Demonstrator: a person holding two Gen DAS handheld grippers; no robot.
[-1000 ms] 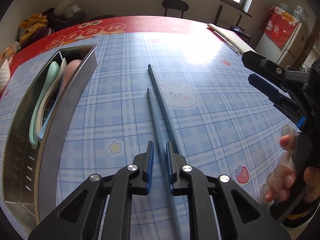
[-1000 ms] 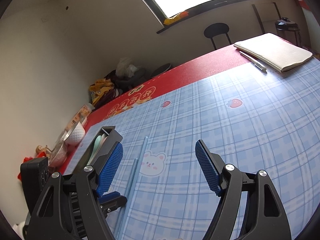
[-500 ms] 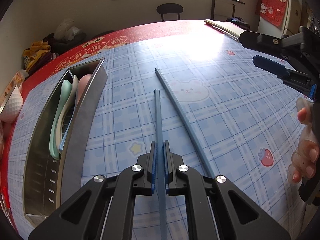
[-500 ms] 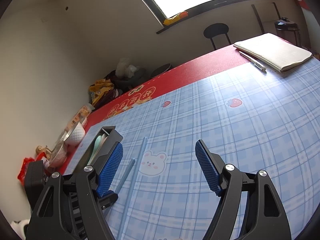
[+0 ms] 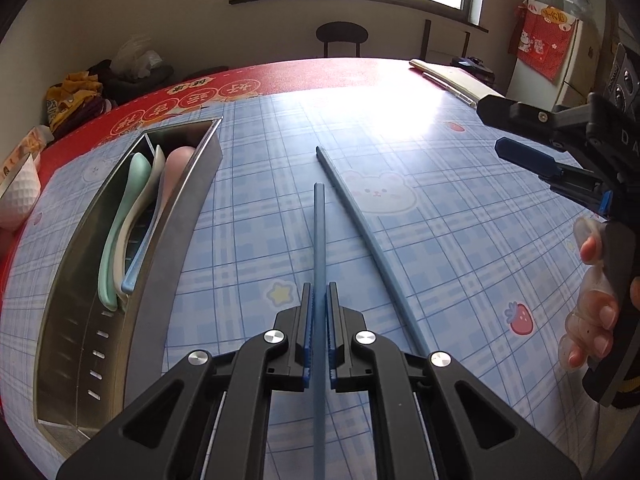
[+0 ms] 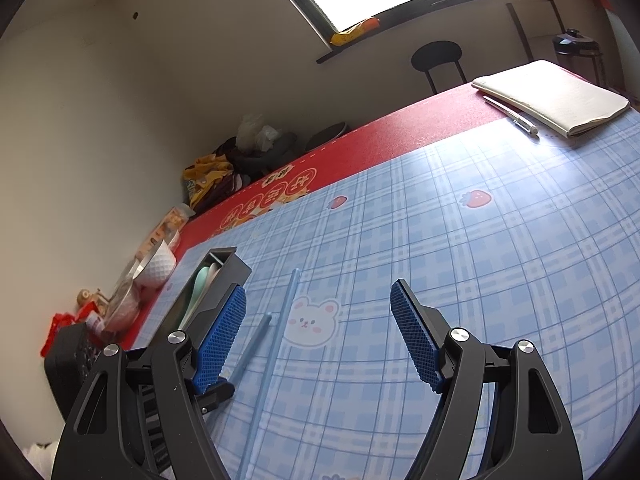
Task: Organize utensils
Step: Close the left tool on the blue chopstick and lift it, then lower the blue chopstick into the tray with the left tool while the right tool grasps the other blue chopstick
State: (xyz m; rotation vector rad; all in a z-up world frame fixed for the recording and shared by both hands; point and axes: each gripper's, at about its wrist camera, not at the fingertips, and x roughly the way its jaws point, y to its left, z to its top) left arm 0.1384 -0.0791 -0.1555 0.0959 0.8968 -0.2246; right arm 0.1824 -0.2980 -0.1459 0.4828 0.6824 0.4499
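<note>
Left claw (image 5: 318,332) clamped tight on one blue chopstick (image 5: 319,240), presumably bound for the steel tray (image 5: 160,264); second chopstick (image 5: 360,224) lies on bench (image 5: 460,240). Right claw (image 6: 318,336) wide, empty, idle.

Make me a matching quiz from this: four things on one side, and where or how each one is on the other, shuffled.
Things:
1. left gripper
2. right gripper
3. second chopstick
4. spoons

States:
A. inside the metal tray
B. lying loose on the tablecloth
C. open, holding nothing
D. shut on a blue chopstick

Pairs: 1-D, 2-C, 3-B, 4-A
</note>
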